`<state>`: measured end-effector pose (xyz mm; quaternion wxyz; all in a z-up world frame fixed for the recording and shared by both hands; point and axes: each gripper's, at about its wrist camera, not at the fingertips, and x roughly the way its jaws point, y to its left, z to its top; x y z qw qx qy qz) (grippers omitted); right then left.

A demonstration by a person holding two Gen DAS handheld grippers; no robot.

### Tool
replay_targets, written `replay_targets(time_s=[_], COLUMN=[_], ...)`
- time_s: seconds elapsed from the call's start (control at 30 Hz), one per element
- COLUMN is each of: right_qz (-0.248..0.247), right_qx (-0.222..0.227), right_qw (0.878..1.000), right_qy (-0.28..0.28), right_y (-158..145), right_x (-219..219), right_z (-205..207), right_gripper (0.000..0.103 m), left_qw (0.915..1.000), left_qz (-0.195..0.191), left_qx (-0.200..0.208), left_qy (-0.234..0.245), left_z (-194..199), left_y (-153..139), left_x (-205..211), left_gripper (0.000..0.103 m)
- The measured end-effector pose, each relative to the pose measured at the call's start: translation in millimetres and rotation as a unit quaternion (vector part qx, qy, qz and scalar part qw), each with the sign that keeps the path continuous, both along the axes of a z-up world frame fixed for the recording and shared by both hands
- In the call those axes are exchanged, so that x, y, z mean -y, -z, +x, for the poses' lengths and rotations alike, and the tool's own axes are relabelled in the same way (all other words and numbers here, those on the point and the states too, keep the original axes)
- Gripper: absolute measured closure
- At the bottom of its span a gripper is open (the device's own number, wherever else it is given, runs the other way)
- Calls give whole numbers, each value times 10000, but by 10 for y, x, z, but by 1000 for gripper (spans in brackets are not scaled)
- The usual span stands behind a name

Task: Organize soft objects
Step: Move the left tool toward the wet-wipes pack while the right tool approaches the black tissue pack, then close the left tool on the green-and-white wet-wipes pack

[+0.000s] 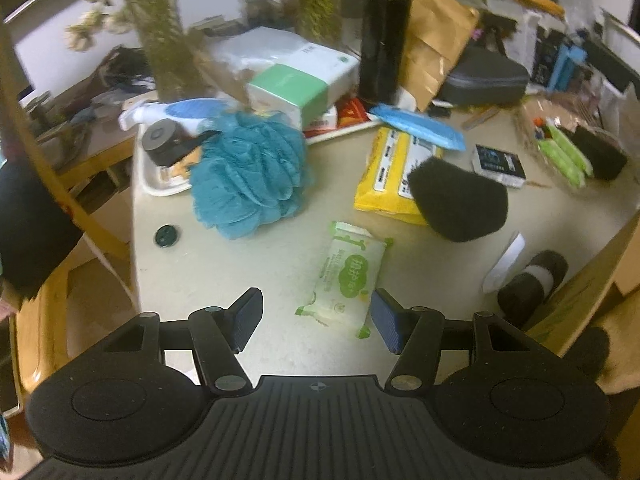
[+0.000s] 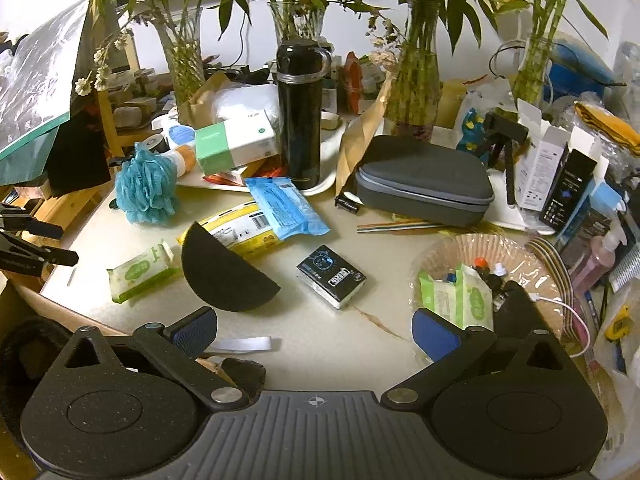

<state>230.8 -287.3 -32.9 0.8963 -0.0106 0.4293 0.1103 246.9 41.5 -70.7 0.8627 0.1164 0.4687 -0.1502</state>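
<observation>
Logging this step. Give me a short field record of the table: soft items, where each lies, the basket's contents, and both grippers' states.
surface: pale table, cluttered at the back
teal bath pouf: back left, against a white tray
green wipes pack: flat on the table, just ahead of the left gripper
black sponge: overlapping a yellow pack
blue pack: lying over the yellow pack's far end
basket: holds another green wipes pack among small items
left gripper: open, empty
right gripper: open, empty, beside the basket
</observation>
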Motion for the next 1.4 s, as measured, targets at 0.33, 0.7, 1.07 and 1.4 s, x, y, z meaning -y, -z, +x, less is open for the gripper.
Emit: replay_targets(time_s=[0.33, 0.7, 1.07, 1.4], right_qz=[26, 101, 337, 147], right_qx=[-65, -109, 64, 101], right_qw=[9999, 9996, 9992, 9998], right_qy=[107, 260, 215, -109], right_y=[100, 184, 329, 631], right_x=[87, 226, 346, 233], right_z=[14, 71, 282, 531], right_gripper=[0, 0, 0, 0], left_qw=[9974, 9918, 9933, 9968], left_qz=[-25, -127, 181, 109], left_qx=[-416, -911, -558, -103], left_qy=[589, 893, 992, 782], left_z=[295, 617, 590, 429], left_y=[407, 851, 912, 653], left_x=[69, 172, 355, 214], left_gripper=[44, 42, 55, 56])
